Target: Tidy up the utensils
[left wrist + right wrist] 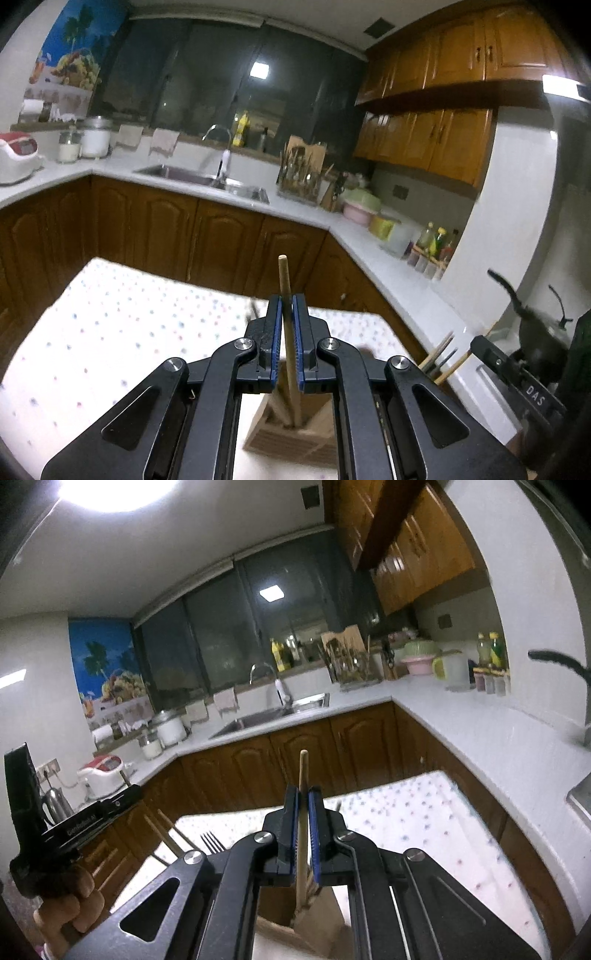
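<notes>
My left gripper is shut on a thin wooden stick that stands nearly upright. Its lower end reaches into a wooden holder box under the jaws, where another stick leans. In the right wrist view my right gripper is likewise shut on a pale wooden stick, whose lower end drops into a wooden box. A metal fork and two wooden sticks rise at its left; their base is hidden. Each gripper shows at the edge of the other's view.
The holders stand on a table with a white polka-dot cloth. Behind it run wooden cabinets, a white counter with a sink, a dish rack, bowls and bottles. A person's hand holds the left gripper's handle.
</notes>
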Motion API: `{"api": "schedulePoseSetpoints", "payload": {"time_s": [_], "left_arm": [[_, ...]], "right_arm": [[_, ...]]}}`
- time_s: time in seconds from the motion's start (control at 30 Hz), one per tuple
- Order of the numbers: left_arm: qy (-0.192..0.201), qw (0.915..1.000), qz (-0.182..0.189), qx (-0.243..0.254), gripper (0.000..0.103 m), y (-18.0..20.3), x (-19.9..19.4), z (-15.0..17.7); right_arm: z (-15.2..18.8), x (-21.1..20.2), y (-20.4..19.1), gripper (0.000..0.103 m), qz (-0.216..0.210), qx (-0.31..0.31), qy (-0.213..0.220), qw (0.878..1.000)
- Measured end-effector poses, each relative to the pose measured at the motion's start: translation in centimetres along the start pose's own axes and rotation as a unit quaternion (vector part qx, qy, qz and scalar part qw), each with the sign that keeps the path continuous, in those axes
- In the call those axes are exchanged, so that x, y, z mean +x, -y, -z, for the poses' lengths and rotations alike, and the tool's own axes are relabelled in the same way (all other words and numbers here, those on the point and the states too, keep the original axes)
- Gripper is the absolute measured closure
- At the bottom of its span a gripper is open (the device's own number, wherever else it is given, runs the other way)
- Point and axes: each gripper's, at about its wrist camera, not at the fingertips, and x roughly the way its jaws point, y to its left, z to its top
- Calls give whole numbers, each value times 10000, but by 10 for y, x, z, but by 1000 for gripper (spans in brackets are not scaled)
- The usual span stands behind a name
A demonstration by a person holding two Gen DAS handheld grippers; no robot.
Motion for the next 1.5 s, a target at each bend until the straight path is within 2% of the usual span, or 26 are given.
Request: {"api": "schedulePoseSetpoints", "payload": {"time_s": [0.3,0.63,0.8,0.87,0.93,1.0,1.07,1.13,1.23,1.27,1.33,1.4,1.5], "left_arm": [[-66,9992,104,371,97,7,-7,14],[-206,9991,175,324,97,6,-7,15],[-311,9990,172,255,96,5,-8,12],[-312,9991,165,226,95,3,-11,12],[-303,9992,200,180,92,2,-16,11],[-264,9993,200,143,83,1,-21,10],[-178,9996,181,124,75,0,-29,10],[-155,9997,176,105,72,0,-36,11],[-117,9999,115,4,61,-8,-50,15],[-103,9999,52,-48,53,-12,-56,19],[-96,9999,-57,-113,46,-18,-66,27],[-138,9996,-199,-144,34,-24,-77,39],[-216,9989,-320,-265,29,-35,-96,60]], "right_arm": [[18,12,1,98,-88,11,-352,9993],[18,10,-1,97,-85,54,-402,9991],[17,10,4,87,-121,194,-428,9988],[17,5,7,74,-135,275,-387,9988],[15,-2,9,66,-151,340,-309,9988],[14,-10,10,63,-149,384,-236,9989],[12,-17,11,52,-167,450,-154,9987],[11,-25,13,43,-181,511,-59,9985],[12,-35,15,36,-209,591,12,9980],[14,-39,16,32,-226,640,33,9977],[20,-47,18,29,-238,719,65,9971],[28,-53,18,25,-271,765,45,9967],[46,-61,14,20,-313,779,-33,9965]]}}
